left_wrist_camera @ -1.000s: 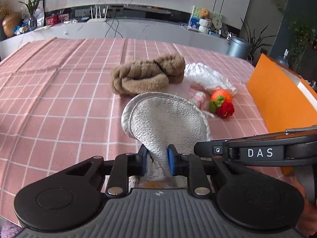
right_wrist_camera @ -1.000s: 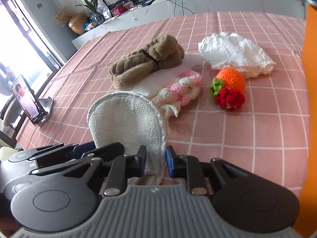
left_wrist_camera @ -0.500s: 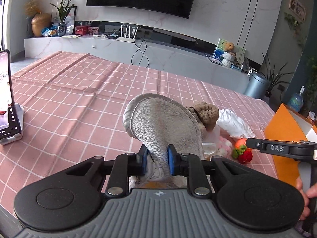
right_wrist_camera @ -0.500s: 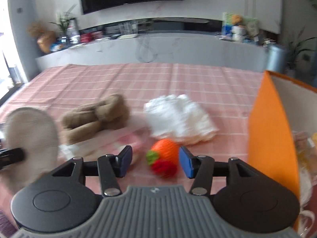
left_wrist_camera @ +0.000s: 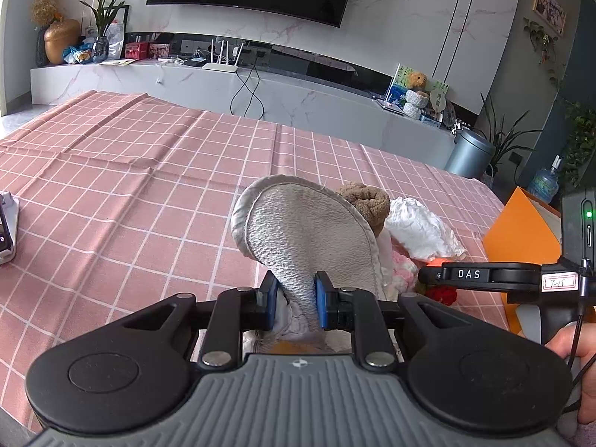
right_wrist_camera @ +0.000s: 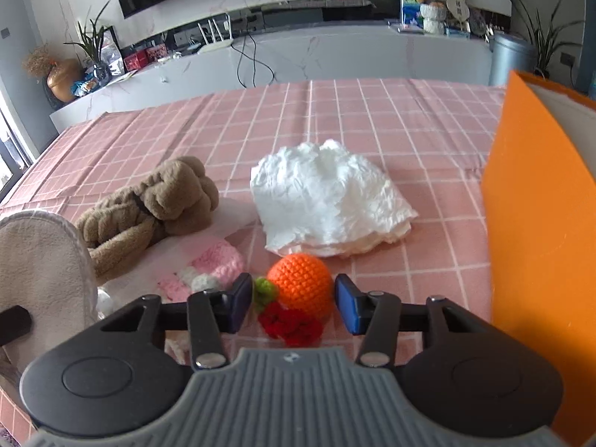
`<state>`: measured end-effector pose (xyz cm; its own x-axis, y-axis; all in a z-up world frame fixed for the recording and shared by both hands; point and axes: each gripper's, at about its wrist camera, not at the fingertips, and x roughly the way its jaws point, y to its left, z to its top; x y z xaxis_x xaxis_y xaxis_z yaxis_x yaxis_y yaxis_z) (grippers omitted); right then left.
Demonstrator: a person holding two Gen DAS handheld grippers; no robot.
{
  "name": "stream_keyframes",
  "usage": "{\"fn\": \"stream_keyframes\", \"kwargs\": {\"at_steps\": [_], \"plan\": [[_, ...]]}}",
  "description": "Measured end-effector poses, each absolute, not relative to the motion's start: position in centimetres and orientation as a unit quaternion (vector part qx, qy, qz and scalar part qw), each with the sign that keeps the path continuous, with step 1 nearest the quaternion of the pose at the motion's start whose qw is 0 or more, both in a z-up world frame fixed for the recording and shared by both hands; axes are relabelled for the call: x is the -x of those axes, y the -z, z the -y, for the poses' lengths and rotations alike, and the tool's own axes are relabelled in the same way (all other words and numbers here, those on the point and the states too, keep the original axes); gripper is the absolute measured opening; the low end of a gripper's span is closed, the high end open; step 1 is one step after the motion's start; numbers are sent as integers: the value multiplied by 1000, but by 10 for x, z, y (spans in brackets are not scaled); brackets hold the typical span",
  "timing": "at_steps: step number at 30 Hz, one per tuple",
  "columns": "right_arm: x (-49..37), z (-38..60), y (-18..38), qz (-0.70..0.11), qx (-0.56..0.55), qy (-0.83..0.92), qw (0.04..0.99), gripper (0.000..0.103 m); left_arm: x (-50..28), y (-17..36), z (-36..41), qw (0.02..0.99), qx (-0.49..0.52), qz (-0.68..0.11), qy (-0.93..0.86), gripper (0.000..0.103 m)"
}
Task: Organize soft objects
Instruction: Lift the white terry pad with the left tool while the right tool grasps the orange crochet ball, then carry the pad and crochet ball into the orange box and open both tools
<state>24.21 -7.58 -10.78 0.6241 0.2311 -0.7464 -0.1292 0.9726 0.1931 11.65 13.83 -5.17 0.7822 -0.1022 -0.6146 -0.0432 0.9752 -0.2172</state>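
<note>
My left gripper [left_wrist_camera: 296, 296] is shut on a grey cloth pad [left_wrist_camera: 301, 236] and holds it upright above the pink checked tablecloth; the pad also shows at the left of the right wrist view [right_wrist_camera: 41, 257]. My right gripper [right_wrist_camera: 294, 303] is open, its fingers on either side of an orange crochet ball [right_wrist_camera: 300, 283] with a red crochet piece [right_wrist_camera: 290, 326] and a green tuft. A brown plush toy [right_wrist_camera: 149, 208], a pink crochet piece [right_wrist_camera: 212, 266] and a crumpled white cloth [right_wrist_camera: 327, 197] lie just beyond.
An orange box [right_wrist_camera: 540, 246] stands at the right, close to my right gripper. A phone on a stand [left_wrist_camera: 5, 231] sits at the table's left edge. A grey bin [left_wrist_camera: 469, 152] and a TV counter lie beyond the table.
My right gripper let go of the grey pad, opened and swung right to the orange ball. My left gripper raised the pad and tilted up.
</note>
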Motion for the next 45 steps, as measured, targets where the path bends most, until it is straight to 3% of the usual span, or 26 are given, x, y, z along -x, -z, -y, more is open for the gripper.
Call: {"fn": "stream_keyframes", "kwargs": {"at_steps": [24,33,45], "plan": [[-132,165,3,-295,-75,-112,946,45,-86,-17,-49,955,57,-268,114,23],[-109,243,-16,-287,-32,-74,955,45,-119,-37,46,937,-10,-259,235,24],[-147,304,6,-344,112,-43,931,45,-182,-9,172,904,-163,-286,273,24]]}}
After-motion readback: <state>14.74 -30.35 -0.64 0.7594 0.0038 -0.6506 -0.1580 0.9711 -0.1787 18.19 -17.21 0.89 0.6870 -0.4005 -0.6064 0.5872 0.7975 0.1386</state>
